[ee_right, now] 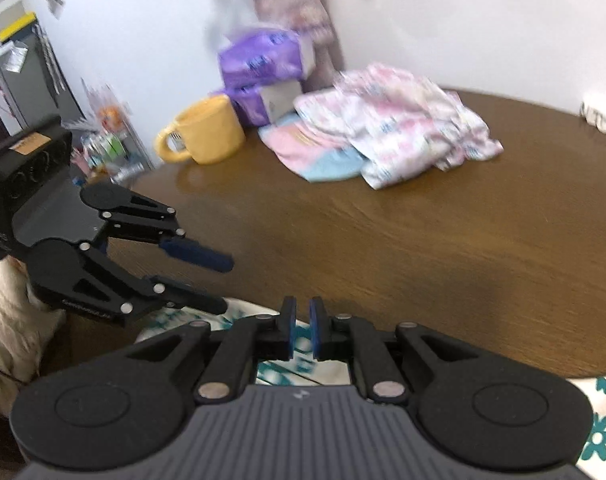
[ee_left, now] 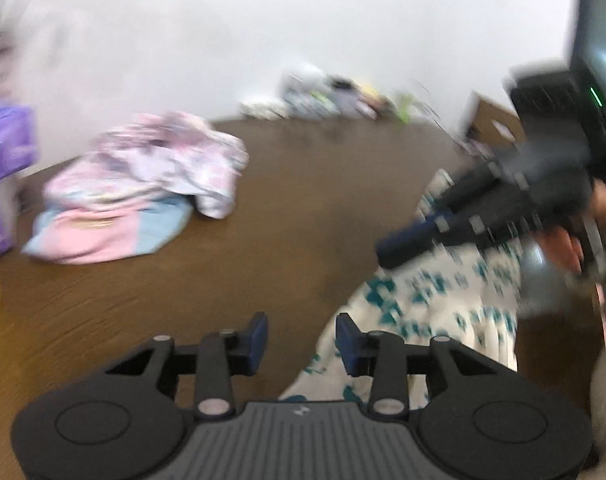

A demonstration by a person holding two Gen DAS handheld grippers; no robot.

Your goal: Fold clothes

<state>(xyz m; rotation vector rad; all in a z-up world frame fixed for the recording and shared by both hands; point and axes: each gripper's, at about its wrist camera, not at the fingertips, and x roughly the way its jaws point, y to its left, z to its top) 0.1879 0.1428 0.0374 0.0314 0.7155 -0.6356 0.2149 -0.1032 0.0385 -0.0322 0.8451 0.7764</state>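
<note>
Brown wood of the bench (ee_right: 383,240) runs back to a white wall. At its near edge the right claw (ee_right: 301,328) is pinched nearly closed over the teal-flowered white garment (ee_left: 435,304), though any cloth between its pads is hidden. The left claw (ee_left: 301,340) gapes wide beside that hem, likely seeking a second corner. Farther back sits a pile of pink clothes (ee_right: 383,124), near a yellow mug (ee_right: 207,130).

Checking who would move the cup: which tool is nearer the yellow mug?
Left. The left tool hangs open over the table's near-left side, below the yellow ceramic mug; the right tool sits farther right, over the teal-flowered cloth.
</note>
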